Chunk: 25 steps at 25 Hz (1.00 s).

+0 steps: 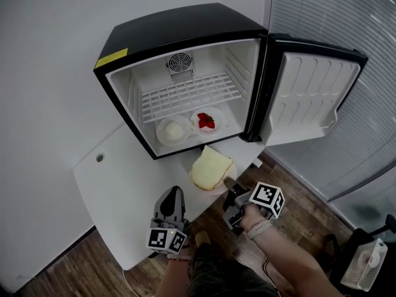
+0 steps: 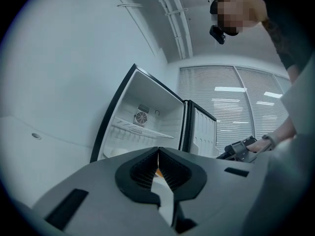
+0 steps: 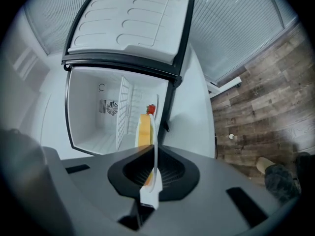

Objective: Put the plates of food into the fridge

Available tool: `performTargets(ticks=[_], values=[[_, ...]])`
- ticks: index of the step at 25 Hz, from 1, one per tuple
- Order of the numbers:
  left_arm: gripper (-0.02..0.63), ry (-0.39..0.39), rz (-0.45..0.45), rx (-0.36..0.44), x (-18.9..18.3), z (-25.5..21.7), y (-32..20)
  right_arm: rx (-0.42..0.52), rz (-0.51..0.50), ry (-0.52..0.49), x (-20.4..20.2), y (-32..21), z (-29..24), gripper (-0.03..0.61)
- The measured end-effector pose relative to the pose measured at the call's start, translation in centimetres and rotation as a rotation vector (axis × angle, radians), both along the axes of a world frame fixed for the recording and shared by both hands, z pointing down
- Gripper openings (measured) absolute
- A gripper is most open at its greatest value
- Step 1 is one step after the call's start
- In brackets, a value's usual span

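Head view: the right gripper (image 1: 232, 190) pinches the near rim of a round white plate (image 1: 220, 187) bearing a pale yellow bread slice (image 1: 210, 167), with the open black fridge (image 1: 185, 30) just beyond. Left gripper view: the left gripper (image 2: 158, 152) has its jaws closed together, empty. Right gripper view: the plate's rim is clamped edge-on.

A white table (image 1: 117, 190) stands against a plain white wall (image 1: 49, 42). A small round hole (image 1: 99, 158) is set in the table top near its rear left corner. The floor (image 1: 309, 215) consists of brown wood-pattern planks. Vertical blinds (image 1: 346, 23) cover the window at the right, reaching down close to the floor. A small white fan (image 1: 365, 265) with a grille front sits at the lower right, beside a dark item that cannot be identified. Overhead, white pipes (image 2: 174, 18) run along the ceiling. A small round white object (image 3: 231, 136) lies on the planks.
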State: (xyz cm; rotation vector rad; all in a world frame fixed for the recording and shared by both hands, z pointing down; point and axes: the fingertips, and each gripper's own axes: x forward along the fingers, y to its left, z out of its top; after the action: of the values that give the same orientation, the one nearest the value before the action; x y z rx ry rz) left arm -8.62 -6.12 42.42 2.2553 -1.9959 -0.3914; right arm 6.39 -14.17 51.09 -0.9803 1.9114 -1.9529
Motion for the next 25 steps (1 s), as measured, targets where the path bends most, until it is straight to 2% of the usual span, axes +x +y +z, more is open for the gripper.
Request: performTargets(ticks=[4, 12, 25], values=[[0.009, -0.020, 0.008, 0.007, -0.9, -0.9, 0.0, 0.026, -0.043, 0.004, -1.6, -0.6, -2.4, 0.017], [0.009, -0.028, -0.047, 0.028, -3.9, -2.4, -0.2, 0.074, -0.095, -0.016, -4.8, -2.0, -6.7, 0.015], [0.009, -0.024, -0.084, 0.038, -9.3, -4.0, -3.2, 0.133, -0.115, -0.048, -10.5, -6.8, -12.5, 0.015]])
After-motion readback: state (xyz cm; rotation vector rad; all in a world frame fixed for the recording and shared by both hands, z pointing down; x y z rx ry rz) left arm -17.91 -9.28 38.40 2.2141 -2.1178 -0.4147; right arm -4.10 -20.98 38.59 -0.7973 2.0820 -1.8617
